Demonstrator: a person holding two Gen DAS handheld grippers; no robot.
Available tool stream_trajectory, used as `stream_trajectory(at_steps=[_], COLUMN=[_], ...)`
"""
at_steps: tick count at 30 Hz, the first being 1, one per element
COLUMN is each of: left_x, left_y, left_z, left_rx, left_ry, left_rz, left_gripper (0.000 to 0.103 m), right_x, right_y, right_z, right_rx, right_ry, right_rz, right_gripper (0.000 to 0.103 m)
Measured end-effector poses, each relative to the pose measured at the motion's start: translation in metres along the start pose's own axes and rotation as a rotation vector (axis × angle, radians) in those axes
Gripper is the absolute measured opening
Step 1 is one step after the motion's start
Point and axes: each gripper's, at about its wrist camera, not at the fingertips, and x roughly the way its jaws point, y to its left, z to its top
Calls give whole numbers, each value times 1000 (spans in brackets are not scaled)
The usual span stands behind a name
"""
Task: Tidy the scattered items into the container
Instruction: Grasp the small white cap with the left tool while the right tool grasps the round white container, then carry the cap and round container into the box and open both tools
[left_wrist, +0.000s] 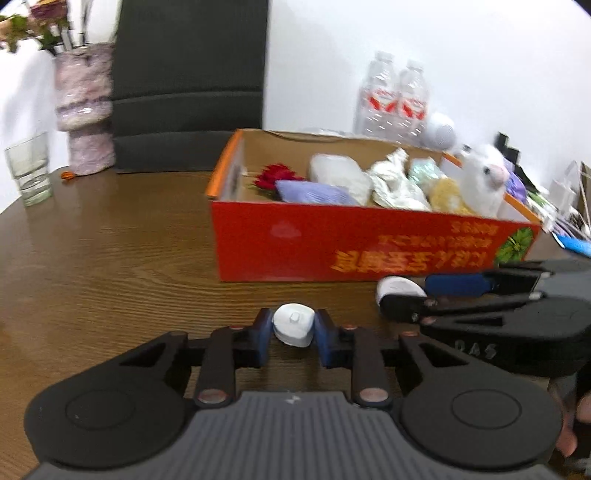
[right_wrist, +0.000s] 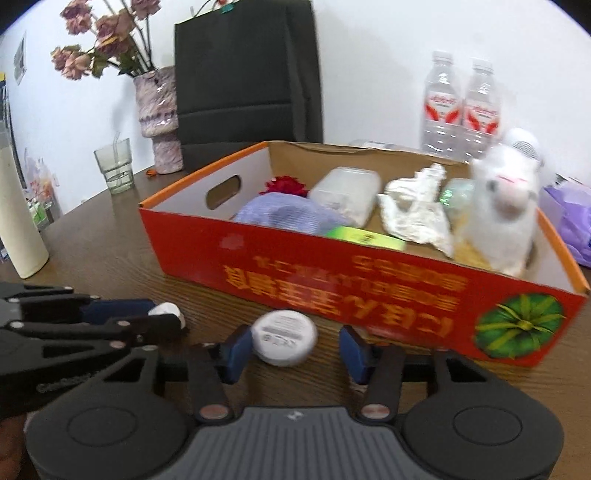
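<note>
Left wrist view first: the left gripper (left_wrist: 293, 334) is seen at the bottom middle of the frame. A small white object (left_wrist: 293, 325) is clamped between its blue pads (left_wrist: 263, 338), which press it from both sides. The red box (left_wrist: 369, 243) lies ahead and a bit to the right, in the middle of the frame, near but not touching. Its long side is turned across the picture. Inside it, a white plush toy (left_wrist: 482, 181), a crumpled paper (left_wrist: 395, 182) and a purple cloth (left_wrist: 314, 192) are seen. The right gripper (left_wrist: 402, 295) is seen at the right edge, lying sideways, with a round white puck (left_wrist: 397, 286) at its tips. The box wall must be cleared from above before the white object can be dropped in, it is judged.

Right wrist view next: the right gripper (right_wrist: 291, 345) is seen at the bottom middle, and its jaws are spread apart. The round white puck (right_wrist: 284, 341) lies on the wooden table (right_wrist: 110, 251) between them. The left-hand pad (right_wrist: 236, 349) touches it or nearly does, and a gap is left at the other pad. The red box (right_wrist: 332, 280) stands just behind the puck, filling the middle and right of the frame. The left gripper (right_wrist: 166, 314) is seen at the left edge with the small white object (right_wrist: 168, 310) at its tips. The puck is not yet gripped.
</note>
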Motion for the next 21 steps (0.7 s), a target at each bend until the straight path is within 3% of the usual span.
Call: stream_trajectory(at_steps=[4, 9, 14, 21], left_x=[0, -6, -60, -117], left_y=[7, 7, 0, -25], left_z=[2, 4, -11, -59], left_rx=[8, 11, -8, -38], left_ry=[-22, -33, -119, -128], left_rz=[74, 77, 63, 75], left_gripper=[26, 26, 26, 26], right_x=[2, -12, -69, -142], right_y=[17, 13, 2, 2], right_z=[-2, -5, -23, -78], right_rx=[-76, 1, 100, 104], right_ry=[-17, -19, -102, -145], right_rz=[-47, -34, -79, -153], right_gripper=[38, 38, 38, 38])
